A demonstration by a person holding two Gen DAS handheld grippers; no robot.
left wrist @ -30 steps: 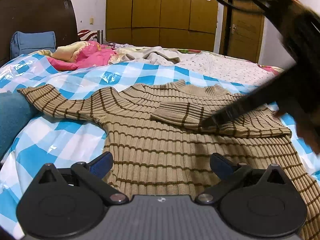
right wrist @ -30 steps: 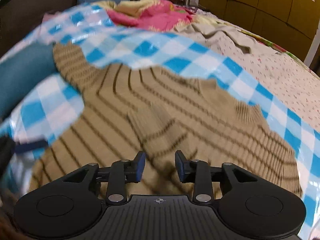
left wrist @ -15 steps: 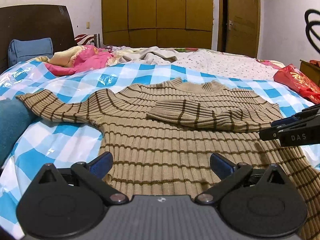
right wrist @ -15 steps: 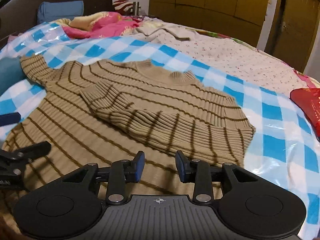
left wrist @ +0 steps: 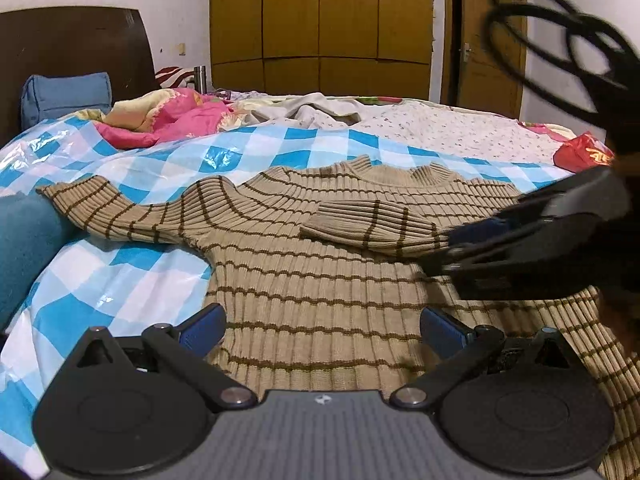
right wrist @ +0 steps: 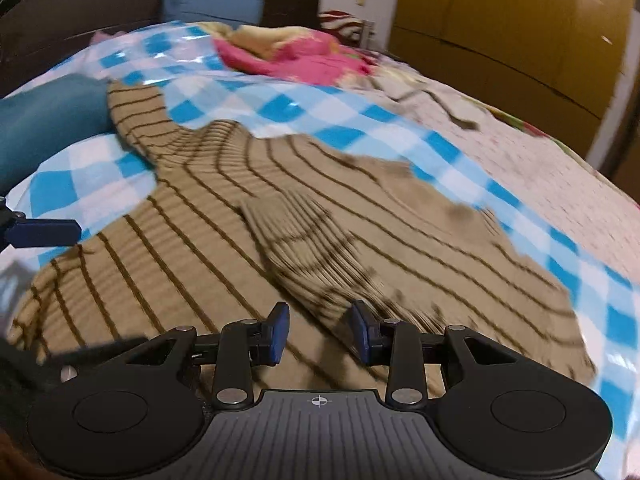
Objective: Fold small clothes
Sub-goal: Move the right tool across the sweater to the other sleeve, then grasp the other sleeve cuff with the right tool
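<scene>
A tan sweater with brown stripes (left wrist: 312, 276) lies flat on the blue-and-white checked sheet (left wrist: 132, 264). Its right sleeve (left wrist: 372, 224) is folded across the chest; its left sleeve (left wrist: 104, 208) lies stretched out to the left. My left gripper (left wrist: 320, 330) is wide open and empty over the sweater's lower body. My right gripper (right wrist: 319, 336) is partly open and empty, hovering just above the folded sleeve (right wrist: 312, 248). It shows in the left wrist view (left wrist: 460, 246) at the sleeve's right part. The sweater also fills the right wrist view (right wrist: 192, 216).
A teal garment (left wrist: 28, 248) lies at the left by the outstretched cuff. A pink and yellow blanket (left wrist: 168, 118), a blue pillow (left wrist: 66, 94) and a dark headboard stand behind. A red bag (left wrist: 582, 156) lies far right. Wooden wardrobes (left wrist: 320, 28) line the back wall.
My right gripper pulled back off the sweater to the right, then swung back in over the folded sleeve. My left gripper has stayed open and nearly still.
</scene>
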